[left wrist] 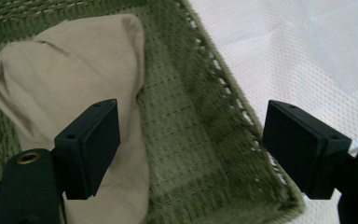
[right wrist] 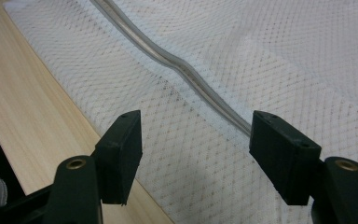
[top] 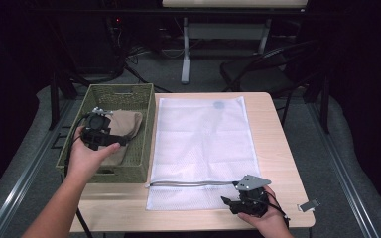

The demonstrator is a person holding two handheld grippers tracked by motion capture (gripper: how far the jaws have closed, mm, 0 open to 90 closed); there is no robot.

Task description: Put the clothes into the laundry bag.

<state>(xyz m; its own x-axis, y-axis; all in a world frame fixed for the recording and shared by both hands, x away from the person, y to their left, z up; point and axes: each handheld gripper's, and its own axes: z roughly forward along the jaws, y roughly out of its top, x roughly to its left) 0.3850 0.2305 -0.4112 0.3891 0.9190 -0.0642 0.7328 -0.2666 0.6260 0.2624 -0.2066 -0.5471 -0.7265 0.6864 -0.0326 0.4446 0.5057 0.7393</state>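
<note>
Dark room, grey carpet, a chair and table legs at the back; a light wooden table (top: 273, 129) takes the middle of the high view.

Left gripper (left wrist: 191, 149): jaws spread wide, nothing between the pads. Seen along the jaws, the left pad stands over a beige cloth (left wrist: 65, 79), the right pad over the rim where the basket wall meets the white mesh. No contact with the cloth that I can make out. In the high view this gripper (top: 97, 130) sits over the green woven basket (top: 129, 94), held in the person's left hand (top: 87, 156), forearm coming up from the bottom edge.

Beige cloth (top: 124, 130): folded, lying on the basket floor, toward the basket's left side in the left gripper view. Basket stands at the table's left edge, just beside the mesh bag.

Right gripper (right wrist: 196, 149): jaws also wide apart, empty. Below them lies the white mesh laundry bag (right wrist: 270, 60), with its zip line (right wrist: 186, 70) running diagonally between the pads; bare wood shows to the left. In the high view the gripper (top: 233, 202) is at the bag's near right corner, jaws pointing left along the near edge, grey plate on top, person's right hand (top: 265, 218) behind it.

Mesh bag (top: 203, 144) lies flat down the table's middle, zip (top: 188, 184) near the front edge.

Small grey clip-like piece (top: 309, 204) at the near right corner of the table; too small to identify.
</note>
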